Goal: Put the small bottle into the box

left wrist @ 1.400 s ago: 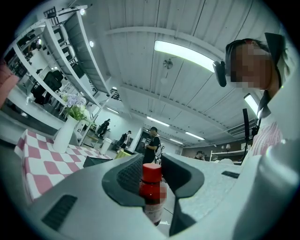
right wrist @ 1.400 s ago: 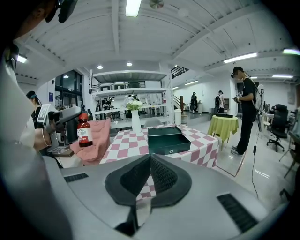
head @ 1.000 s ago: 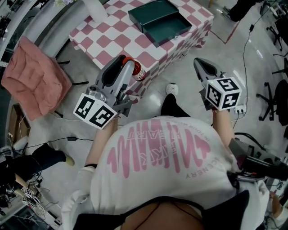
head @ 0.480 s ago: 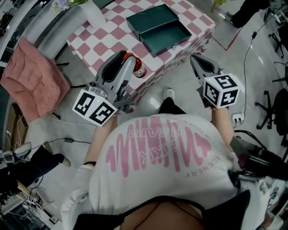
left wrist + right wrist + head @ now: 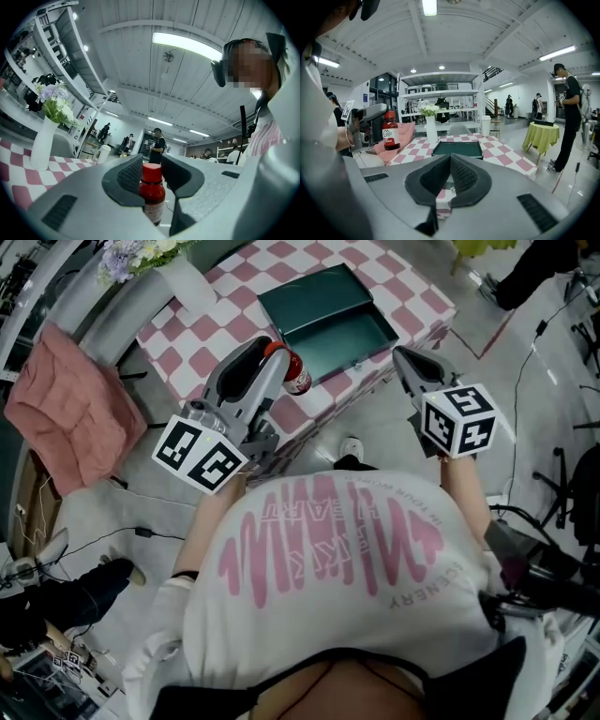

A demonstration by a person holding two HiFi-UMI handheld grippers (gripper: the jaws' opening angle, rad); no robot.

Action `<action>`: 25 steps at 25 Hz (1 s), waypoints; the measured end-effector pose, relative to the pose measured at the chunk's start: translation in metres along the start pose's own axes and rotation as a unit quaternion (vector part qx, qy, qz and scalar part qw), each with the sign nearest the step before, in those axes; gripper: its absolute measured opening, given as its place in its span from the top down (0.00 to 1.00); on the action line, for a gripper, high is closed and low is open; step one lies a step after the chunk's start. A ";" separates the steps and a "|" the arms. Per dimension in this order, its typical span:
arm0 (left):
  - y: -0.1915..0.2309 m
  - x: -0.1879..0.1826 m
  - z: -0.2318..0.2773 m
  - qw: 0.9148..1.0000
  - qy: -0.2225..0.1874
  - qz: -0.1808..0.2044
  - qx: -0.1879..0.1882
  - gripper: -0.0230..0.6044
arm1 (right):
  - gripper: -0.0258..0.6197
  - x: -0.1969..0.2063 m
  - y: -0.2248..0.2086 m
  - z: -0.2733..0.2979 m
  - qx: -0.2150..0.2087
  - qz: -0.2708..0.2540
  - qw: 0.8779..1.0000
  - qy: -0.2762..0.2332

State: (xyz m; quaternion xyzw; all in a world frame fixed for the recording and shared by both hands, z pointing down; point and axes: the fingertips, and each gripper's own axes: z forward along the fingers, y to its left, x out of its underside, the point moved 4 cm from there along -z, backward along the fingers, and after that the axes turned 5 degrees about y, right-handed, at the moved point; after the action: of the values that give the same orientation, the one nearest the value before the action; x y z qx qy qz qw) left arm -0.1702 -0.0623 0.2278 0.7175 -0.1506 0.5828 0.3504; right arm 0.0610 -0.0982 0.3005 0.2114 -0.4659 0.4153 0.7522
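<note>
A small red bottle point(image 5: 296, 377) with a red cap and white label hangs over the near edge of the pink-and-white checked table point(image 5: 184, 332). My left gripper point(image 5: 271, 349) is shut on it near the neck. In the left gripper view the bottle point(image 5: 153, 200) sits upright between the dark pads, pinched by my left gripper point(image 5: 152, 174). The open dark green box point(image 5: 330, 311) lies on the table just beyond. My right gripper point(image 5: 404, 357) hovers off the table's right corner, jaws together and empty. From the right gripper view point(image 5: 449, 169) I see the bottle point(image 5: 390, 134) left of the box point(image 5: 457, 148).
A white vase with flowers point(image 5: 430, 125) and a white cup point(image 5: 485, 125) stand behind the box. A pink cloth point(image 5: 64, 405) drapes a chair to the left. A yellow-green table point(image 5: 541, 132) and a standing person point(image 5: 570, 117) are at the right. Cables lie on the floor.
Both grippers have moved forward toward the table. The bottle, still held, has gone from in front of the table's edge to over it, closer to the box.
</note>
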 end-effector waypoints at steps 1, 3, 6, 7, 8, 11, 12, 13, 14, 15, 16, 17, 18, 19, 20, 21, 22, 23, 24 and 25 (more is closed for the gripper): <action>0.002 0.000 0.006 1.000 0.002 0.000 0.000 0.76 | 0.95 -0.002 -0.005 0.003 -0.002 -0.001 1.000 0.001; 0.007 0.001 0.017 1.000 0.005 0.001 -0.003 0.76 | 0.95 -0.006 -0.014 0.011 -0.007 -0.003 1.000 0.001; 0.019 0.005 0.033 1.000 0.012 0.006 -0.011 0.76 | 0.95 -0.011 -0.026 0.023 -0.012 -0.005 1.000 0.003; 0.023 0.008 0.038 1.000 0.016 0.006 -0.014 0.76 | 0.95 -0.012 -0.031 0.027 -0.014 -0.004 1.000 0.004; 0.028 0.010 0.043 1.000 0.021 0.005 -0.017 0.76 | 0.95 -0.013 -0.035 0.031 -0.016 -0.003 1.000 0.007; 0.042 0.019 0.061 0.999 0.034 -0.002 -0.025 0.76 | 0.95 -0.015 -0.051 0.045 -0.022 0.000 1.000 0.016; 0.047 0.022 0.068 0.999 0.037 -0.002 -0.029 0.76 | 0.95 -0.014 -0.057 0.050 -0.025 0.000 0.999 0.020; 0.052 0.026 0.075 0.999 0.040 -0.002 -0.035 0.76 | 0.95 -0.013 -0.064 0.057 -0.030 0.000 0.999 0.022; 0.056 0.031 0.082 0.998 0.044 -0.001 -0.041 0.76 | 0.95 -0.012 -0.070 0.063 -0.035 -0.001 0.999 0.024; 0.060 0.035 0.089 0.998 0.049 0.001 -0.047 0.76 | 0.95 -0.011 -0.077 0.069 -0.042 -0.002 0.999 0.025; 0.062 0.040 0.096 0.997 0.054 0.004 -0.051 0.76 | 0.95 -0.009 -0.082 0.074 -0.047 -0.003 0.999 0.026; 0.064 0.044 0.102 0.997 0.061 0.007 -0.053 0.76 | 0.95 -0.008 -0.087 0.077 -0.051 -0.004 0.998 0.028; 0.065 0.047 0.107 0.996 0.067 0.009 -0.053 0.76 | 0.95 -0.007 -0.090 0.078 -0.053 -0.005 0.998 0.031; 0.065 0.050 0.111 0.996 0.072 0.010 -0.051 0.76 | 0.95 -0.006 -0.092 0.078 -0.054 -0.004 0.998 0.034; 0.066 0.052 0.115 0.996 0.076 0.009 -0.050 0.76 | 0.95 -0.006 -0.094 0.078 -0.053 -0.004 0.998 0.037; 0.068 0.054 0.117 0.996 0.081 0.006 -0.049 0.76 | 0.95 -0.006 -0.095 0.079 -0.053 -0.003 0.998 0.041; 0.073 0.055 0.119 0.995 0.084 0.002 -0.049 0.76 | 0.95 -0.008 -0.096 0.083 -0.053 -0.002 0.998 0.045; 0.079 0.057 0.122 0.995 0.087 -0.003 -0.051 0.76 | 0.95 -0.009 -0.098 0.088 -0.053 -0.001 0.997 0.049; 0.086 0.060 0.124 0.994 0.091 -0.008 -0.053 0.76 | 0.95 -0.011 -0.100 0.095 -0.054 -0.001 0.997 0.053; 0.093 0.062 0.127 0.994 0.094 -0.012 -0.055 0.76 | 0.95 -0.012 -0.103 0.102 -0.055 0.000 0.997 0.056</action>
State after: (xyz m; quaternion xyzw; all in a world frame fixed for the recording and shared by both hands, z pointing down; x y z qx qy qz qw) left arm -0.1185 -0.2027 0.3074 0.6410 -0.1404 0.6341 0.4090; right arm 0.0898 -0.2333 0.3456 0.1459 -0.4451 0.4000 0.7878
